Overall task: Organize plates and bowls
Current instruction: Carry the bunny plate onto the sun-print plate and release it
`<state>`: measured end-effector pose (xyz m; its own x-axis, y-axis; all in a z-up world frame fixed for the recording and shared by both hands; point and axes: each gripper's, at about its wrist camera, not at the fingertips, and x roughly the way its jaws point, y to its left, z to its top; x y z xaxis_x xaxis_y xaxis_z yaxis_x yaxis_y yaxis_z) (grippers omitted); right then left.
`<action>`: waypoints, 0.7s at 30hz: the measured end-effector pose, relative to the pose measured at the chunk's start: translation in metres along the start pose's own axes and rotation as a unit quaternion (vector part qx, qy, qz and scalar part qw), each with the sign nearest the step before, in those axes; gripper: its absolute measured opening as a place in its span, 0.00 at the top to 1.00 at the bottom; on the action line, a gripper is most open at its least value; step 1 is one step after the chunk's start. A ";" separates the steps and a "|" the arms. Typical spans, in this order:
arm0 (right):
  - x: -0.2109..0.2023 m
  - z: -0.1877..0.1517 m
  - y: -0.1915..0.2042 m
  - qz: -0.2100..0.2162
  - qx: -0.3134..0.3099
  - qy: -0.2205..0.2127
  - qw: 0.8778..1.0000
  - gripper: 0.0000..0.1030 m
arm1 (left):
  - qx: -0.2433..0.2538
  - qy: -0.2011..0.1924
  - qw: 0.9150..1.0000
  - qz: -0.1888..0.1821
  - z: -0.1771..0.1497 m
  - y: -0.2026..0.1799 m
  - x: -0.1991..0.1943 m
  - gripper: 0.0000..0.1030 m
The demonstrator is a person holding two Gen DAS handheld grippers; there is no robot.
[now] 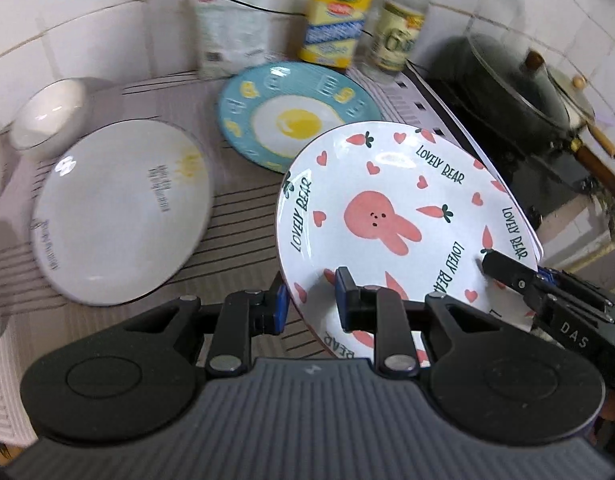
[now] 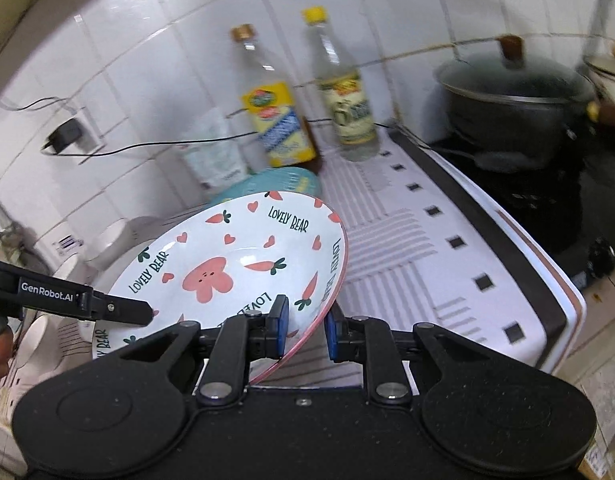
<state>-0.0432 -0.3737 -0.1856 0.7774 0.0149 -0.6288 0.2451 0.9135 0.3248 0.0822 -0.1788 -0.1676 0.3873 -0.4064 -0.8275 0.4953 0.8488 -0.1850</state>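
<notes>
A white plate with a pink rabbit and "LOVELY BEAR" print (image 1: 391,216) is held tilted above the counter; it also shows in the right wrist view (image 2: 235,264). My left gripper (image 1: 311,300) is shut on its near rim. My right gripper (image 2: 303,326) is shut on its right rim, and shows in the left wrist view (image 1: 503,272). A plain white plate (image 1: 119,212) lies left. A blue plate with a fried-egg print (image 1: 291,116) lies behind. A white bowl (image 1: 47,112) sits far left.
Two bottles (image 1: 335,20) (image 1: 399,28) and a white bag (image 1: 231,32) stand against the tiled wall. A black pot with a glass lid (image 2: 515,108) sits on the stove at right. The striped cloth (image 2: 407,240) covers the counter, whose edge drops off at right.
</notes>
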 end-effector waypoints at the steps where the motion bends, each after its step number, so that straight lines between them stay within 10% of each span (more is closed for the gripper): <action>1: -0.001 0.002 0.005 0.006 -0.006 0.001 1.000 0.77 | -0.010 -0.005 1.000 0.003 -0.001 0.006 -0.007 0.79; 21: 0.049 0.039 0.119 0.133 -0.106 0.046 0.984 0.77 | -0.152 -0.049 0.984 0.082 -0.013 0.119 -0.066 0.79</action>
<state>0.0470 -0.2798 -0.1502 0.7402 0.2926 -0.6054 -0.0946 0.9367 0.3371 0.1054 -0.0460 -0.1417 0.5230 -0.2728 -0.8075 0.1701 0.9617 -0.2147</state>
